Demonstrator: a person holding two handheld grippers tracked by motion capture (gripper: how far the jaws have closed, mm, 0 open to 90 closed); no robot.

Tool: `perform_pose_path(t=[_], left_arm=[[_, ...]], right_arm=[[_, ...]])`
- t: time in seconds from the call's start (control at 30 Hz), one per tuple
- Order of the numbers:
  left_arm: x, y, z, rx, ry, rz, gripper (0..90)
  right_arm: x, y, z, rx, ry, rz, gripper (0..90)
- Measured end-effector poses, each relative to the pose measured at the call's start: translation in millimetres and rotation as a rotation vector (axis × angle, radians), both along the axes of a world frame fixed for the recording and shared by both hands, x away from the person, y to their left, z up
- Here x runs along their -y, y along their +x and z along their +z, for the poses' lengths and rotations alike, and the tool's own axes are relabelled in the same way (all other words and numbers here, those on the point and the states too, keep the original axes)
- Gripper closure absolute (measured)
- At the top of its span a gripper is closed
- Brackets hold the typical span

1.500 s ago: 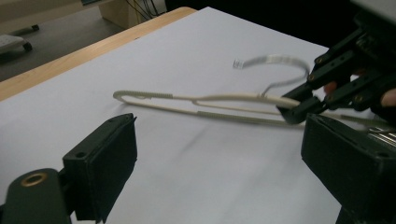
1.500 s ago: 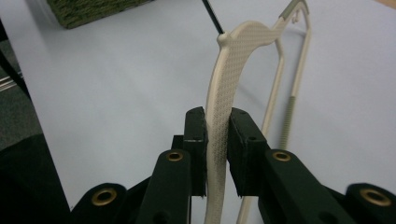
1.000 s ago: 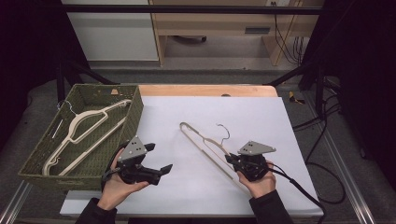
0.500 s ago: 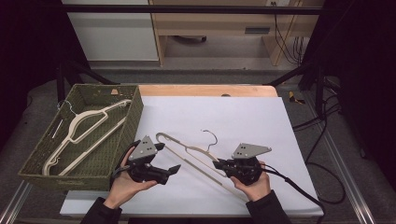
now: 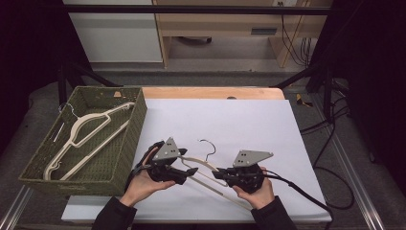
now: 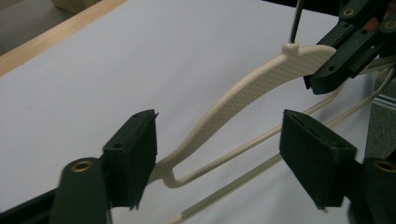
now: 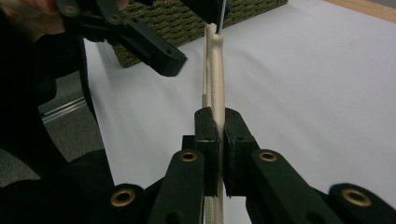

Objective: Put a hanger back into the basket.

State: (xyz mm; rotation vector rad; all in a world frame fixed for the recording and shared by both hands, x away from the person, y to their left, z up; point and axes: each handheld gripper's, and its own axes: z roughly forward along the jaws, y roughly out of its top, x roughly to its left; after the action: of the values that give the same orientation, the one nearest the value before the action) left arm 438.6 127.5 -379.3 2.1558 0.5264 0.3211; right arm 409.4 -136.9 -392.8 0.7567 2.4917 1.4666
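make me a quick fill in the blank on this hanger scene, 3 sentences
1. The right gripper is shut on the cream ____.
2. The woven green basket holds ____ hangers.
3. The hanger passes between the left gripper's jaws, which have just been closing and are not yet ____ it.

Missing words: hanger; two; touching

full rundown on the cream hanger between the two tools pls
The cream plastic hanger with a dark wire hook has a textured curved shoulder and a thin lower bar. It sits low over the white table sheet, right of the green woven basket. The right tool is clamped on its shoulder. The left tool straddles its far end; its jaws have been closing, pads not yet pressing.
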Motion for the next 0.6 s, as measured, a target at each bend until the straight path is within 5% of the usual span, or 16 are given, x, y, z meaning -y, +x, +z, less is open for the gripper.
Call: perform_pose_path(t=[0.17,0.27,0.6], left_arm=[[2.7,0.3,-4.3,-0.011,0.015,-0.034,51.1],[3.3,-0.2,-5.8,-0.004,0.061,-0.041,58.5],[2.1,-7.9,-6.4,0.027,0.139,-0.064,69.7]], right_arm=[[-3.5,-1.3,-1.0,-0.006,-0.002,0.035,86.8],[-4.3,-1.2,-2.1,-0.015,-0.008,0.047,86.8],[-5.3,-0.1,-4.7,-0.004,-0.025,0.033,83.1]])
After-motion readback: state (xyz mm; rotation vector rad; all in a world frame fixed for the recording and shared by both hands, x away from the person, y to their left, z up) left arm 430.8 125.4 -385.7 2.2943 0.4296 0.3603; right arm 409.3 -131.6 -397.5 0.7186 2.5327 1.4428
